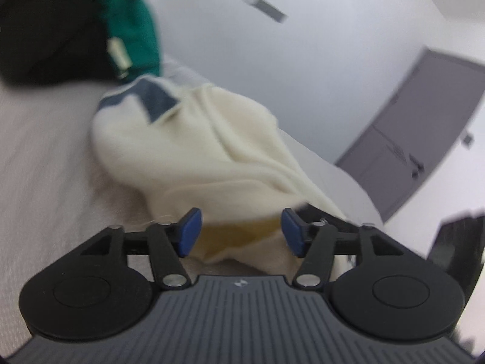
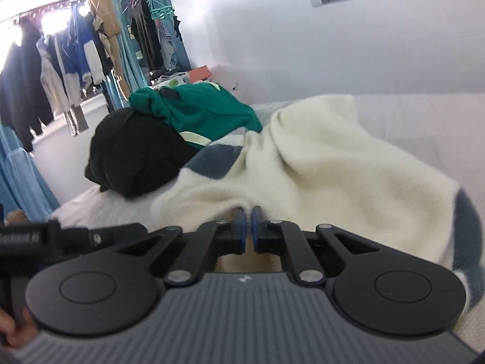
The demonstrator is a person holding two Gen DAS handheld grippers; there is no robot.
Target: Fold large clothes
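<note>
A cream fleece garment [image 2: 327, 163] with grey-blue patches lies bunched on the pale bed [image 2: 424, 115]. My right gripper [image 2: 248, 227] is shut on the cream garment's near edge, fabric pinched between the blue pads. In the left wrist view the same cream garment [image 1: 218, 139] trails toward my left gripper [image 1: 239, 230], which is open, its blue pads wide apart just at the garment's yellowish lower edge. That view is blurred.
A black garment [image 2: 136, 154] and a green garment [image 2: 200, 106] are piled at the far end of the bed; the pile shows in the left wrist view [image 1: 60, 24] too. Hanging clothes [image 2: 75, 60] fill the back left. A grey door [image 1: 424, 127] stands right.
</note>
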